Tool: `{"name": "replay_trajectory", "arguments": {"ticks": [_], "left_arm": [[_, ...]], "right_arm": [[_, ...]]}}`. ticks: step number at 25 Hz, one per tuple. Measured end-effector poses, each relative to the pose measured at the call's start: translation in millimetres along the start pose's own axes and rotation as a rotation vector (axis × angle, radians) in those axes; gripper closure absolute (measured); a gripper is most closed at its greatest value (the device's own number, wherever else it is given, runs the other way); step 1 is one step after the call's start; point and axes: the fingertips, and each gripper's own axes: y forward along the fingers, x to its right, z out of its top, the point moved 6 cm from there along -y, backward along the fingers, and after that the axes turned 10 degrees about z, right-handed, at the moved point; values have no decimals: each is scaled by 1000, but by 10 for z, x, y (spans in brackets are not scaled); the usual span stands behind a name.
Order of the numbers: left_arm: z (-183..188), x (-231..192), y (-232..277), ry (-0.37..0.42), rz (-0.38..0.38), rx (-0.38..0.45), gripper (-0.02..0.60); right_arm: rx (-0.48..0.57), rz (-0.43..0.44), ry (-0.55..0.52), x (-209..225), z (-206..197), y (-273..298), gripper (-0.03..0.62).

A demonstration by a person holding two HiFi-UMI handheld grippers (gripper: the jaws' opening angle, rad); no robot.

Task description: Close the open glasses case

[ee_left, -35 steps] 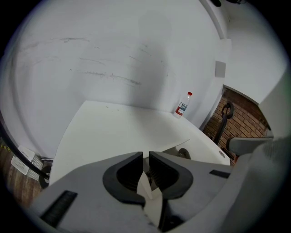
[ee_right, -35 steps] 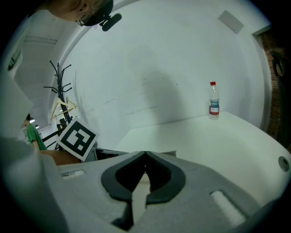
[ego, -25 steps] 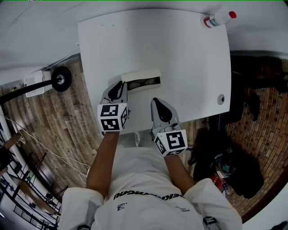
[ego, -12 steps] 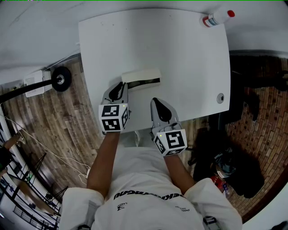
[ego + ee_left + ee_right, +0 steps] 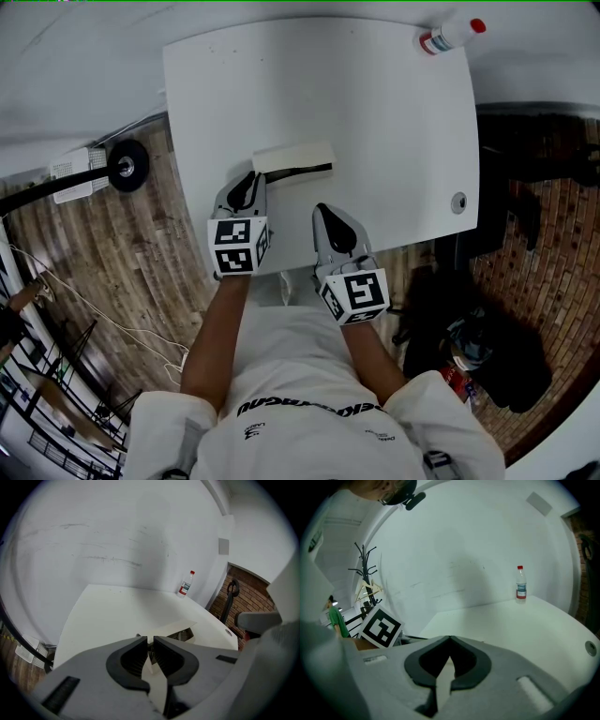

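A cream glasses case (image 5: 292, 157) lies in the middle of the white table (image 5: 375, 103). Its lid is almost down, leaving only a thin dark slit along the front. My left gripper (image 5: 248, 181) is at the case's left end. In the left gripper view its tips (image 5: 149, 641) stand a narrow gap apart and pinch the near corner of the lid (image 5: 176, 627). My right gripper (image 5: 324, 212) is shut and holds nothing, hovering over the table's front edge to the right of the case and apart from it. In the right gripper view the right gripper (image 5: 449, 641) has its tips touching.
A clear bottle with a red cap (image 5: 450, 37) lies at the table's far right corner and shows as the bottle (image 5: 521, 584) in the right gripper view. A round cable hole (image 5: 458, 202) sits near the right edge. A wheeled stand (image 5: 127, 165) and wooden floor are to the left.
The case's lid has swung down: the wide dark opening with glasses inside has narrowed to a thin slit. Both grippers have hardly moved.
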Motion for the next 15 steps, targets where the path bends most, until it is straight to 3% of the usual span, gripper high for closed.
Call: {"name": "replay_trajectory", "arguments": {"ticks": [15], "left_arm": [[-152, 44, -56, 3, 13, -29, 548]], "right_arm": [[2, 1, -7, 2, 2, -87, 595]]}}
